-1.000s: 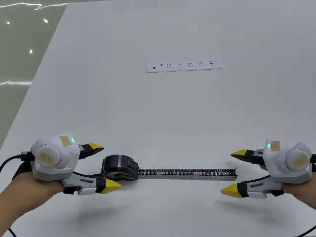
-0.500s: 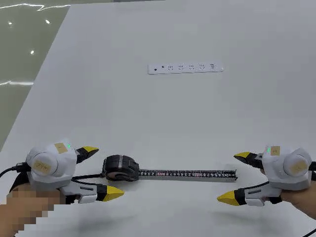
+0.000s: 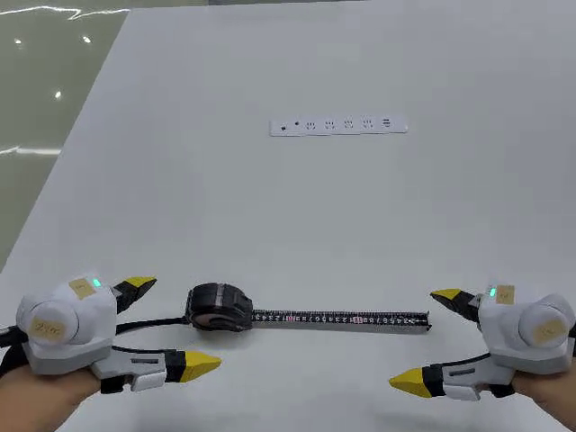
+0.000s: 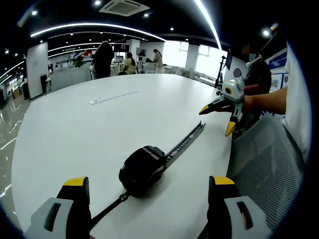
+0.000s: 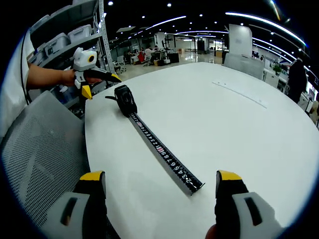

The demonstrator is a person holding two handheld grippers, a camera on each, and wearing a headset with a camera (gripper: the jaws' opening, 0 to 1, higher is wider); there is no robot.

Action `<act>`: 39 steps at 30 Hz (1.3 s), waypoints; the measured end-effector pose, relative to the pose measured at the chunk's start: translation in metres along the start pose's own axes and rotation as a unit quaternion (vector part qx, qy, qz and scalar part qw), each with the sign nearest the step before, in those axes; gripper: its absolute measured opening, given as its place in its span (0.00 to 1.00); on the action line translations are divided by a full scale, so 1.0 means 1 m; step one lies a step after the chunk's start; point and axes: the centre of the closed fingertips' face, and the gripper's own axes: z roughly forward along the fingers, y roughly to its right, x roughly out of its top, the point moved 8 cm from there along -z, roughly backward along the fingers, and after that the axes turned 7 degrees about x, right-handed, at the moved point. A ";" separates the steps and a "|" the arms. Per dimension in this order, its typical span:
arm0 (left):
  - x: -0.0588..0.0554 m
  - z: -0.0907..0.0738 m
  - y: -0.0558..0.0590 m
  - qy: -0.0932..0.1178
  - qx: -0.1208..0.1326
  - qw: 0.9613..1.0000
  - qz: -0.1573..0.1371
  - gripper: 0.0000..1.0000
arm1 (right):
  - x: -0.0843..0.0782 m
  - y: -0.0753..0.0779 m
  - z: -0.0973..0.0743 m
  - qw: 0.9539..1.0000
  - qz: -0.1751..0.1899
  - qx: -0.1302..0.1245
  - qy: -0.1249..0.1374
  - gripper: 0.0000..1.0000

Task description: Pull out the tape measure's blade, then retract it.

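A: How far is the task?

B: The first half looks done. The black round tape measure case (image 3: 218, 307) lies on the white table (image 3: 270, 207), and its dark numbered blade (image 3: 340, 318) is drawn out flat to the right of the case.

A: And the tools?

B: The left gripper (image 3: 184, 322), just left of the case, and the right gripper (image 3: 414, 338), well right of it past the blade's tip, gape wide, holding nothing. Retracting remains.
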 end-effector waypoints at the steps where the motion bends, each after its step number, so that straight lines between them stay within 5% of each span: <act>1: -0.001 -0.001 0.001 0.001 0.001 1.000 -0.003 0.97 | 0.001 -0.001 -0.001 1.000 0.001 -0.003 0.002 0.93; 14: -0.013 -0.017 0.010 -0.003 0.006 1.000 -0.028 0.99 | 0.001 -0.007 -0.022 1.000 0.012 -0.024 0.010 0.94; 39: -0.031 -0.048 0.013 0.003 0.031 0.997 -0.067 0.99 | -0.025 -0.009 -0.065 0.997 0.045 -0.060 0.016 0.95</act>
